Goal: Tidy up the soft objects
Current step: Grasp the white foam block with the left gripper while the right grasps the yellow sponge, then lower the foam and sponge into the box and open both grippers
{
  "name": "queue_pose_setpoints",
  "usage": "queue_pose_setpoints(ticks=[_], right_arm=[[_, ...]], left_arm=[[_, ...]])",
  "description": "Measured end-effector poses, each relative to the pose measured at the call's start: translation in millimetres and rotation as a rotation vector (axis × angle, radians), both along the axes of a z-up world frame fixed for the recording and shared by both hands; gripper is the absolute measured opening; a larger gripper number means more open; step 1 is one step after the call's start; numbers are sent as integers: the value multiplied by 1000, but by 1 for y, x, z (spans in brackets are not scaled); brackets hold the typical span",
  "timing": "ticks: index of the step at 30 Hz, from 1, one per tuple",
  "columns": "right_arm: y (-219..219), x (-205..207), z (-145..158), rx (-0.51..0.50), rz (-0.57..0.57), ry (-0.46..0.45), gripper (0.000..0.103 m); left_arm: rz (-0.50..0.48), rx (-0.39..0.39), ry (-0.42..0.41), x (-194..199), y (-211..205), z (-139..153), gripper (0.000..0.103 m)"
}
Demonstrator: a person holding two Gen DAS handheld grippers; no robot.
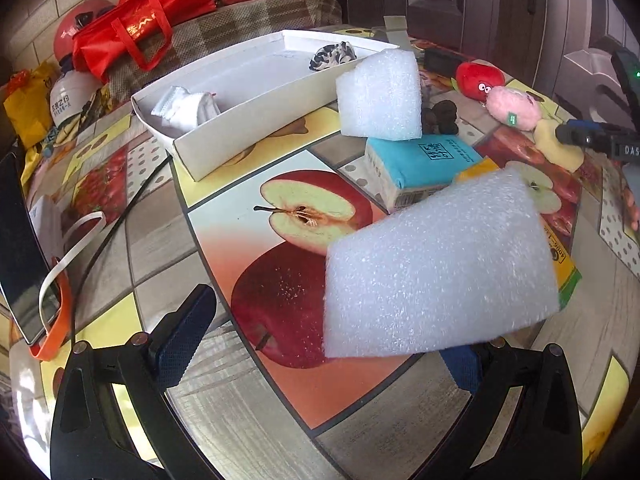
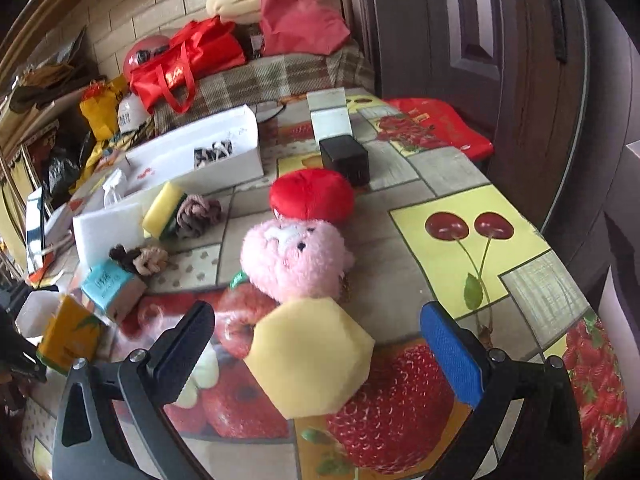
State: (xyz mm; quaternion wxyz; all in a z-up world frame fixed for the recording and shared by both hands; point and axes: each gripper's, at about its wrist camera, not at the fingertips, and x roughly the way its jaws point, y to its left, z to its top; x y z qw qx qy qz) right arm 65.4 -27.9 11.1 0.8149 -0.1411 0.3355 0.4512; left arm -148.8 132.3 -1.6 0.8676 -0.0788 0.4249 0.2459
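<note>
The left tool (image 1: 324,344) gapes, the foam block (image 1: 440,268) lying against its right finger on the counter (image 1: 224,380); the right tool (image 2: 316,344), also released, straddles the yellow sponge (image 2: 312,356)

- Flat white foam block (image 1: 440,268), speckled surface; upright white foam wedge (image 1: 380,94) was the same.
- Long shallow cardboard tray (image 1: 224,140) was plain white.
- Crumpled black-and-white patterned cloth (image 1: 333,55) sat in it, plus a folded white sock (image 1: 186,106).
- Teal paper-wrapped tissue pack (image 1: 420,164) had dark print.
- Round red plush toy (image 2: 312,198); fluffy pink plush toy (image 2: 296,260); pale yellow hexagonal sponge (image 2: 312,354).
- Glossy oilcloth table cover (image 1: 248,392) showed a fruit print: apples, strawberries, cherries on grey, yellow and orange tiles.
</note>
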Motion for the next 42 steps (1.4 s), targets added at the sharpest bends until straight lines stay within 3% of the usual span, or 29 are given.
queue_pose_setpoints(ticks=[4, 8, 14, 20, 22, 23, 24, 25, 28, 30, 35, 39, 42], right_arm=[[9, -5, -21, -137, 30, 21, 103], [11, -12, -20, -162, 42, -13, 103], [13, -15, -21, -186, 51, -35, 102], [17, -17, -20, -197, 41, -52, 102], [18, -17, -20, -199, 41, -50, 98], [18, -18, -19, -193, 46, -54, 95], [17, -19, -18, -183, 48, -62, 79], [15, -20, -16, -171, 50, -71, 60], [16, -23, -16, -164, 68, -76, 54], [14, -26, -15, -147, 85, -70, 50], [-4, -40, 5, 24, 133, -109, 50], [-3, -41, 25, 192, 121, -124, 50], [16, -44, 25, 231, 106, -169, 51]], left_arm=[[4, -24, -6, -1, 2, 0, 103], [-27, 7, -20, -3, -8, 4, 103], [-63, 144, -32, -3, -31, 13, 103], [-44, 365, -87, -13, -52, 26, 103], [-74, 396, -70, -10, -55, 24, 91], [-81, 395, -50, -7, -55, 21, 65], [-80, 373, -22, -3, -51, 17, 29], [-77, 350, -9, -1, -45, 16, 31], [-59, 308, -79, -8, -37, 23, 28], [-16, 284, -146, -19, -30, 30, 21], [156, 239, -334, -48, -7, 46, 20], [252, 268, -395, -41, 9, 52, 20], [276, 313, -412, -29, 14, 55, 20]])
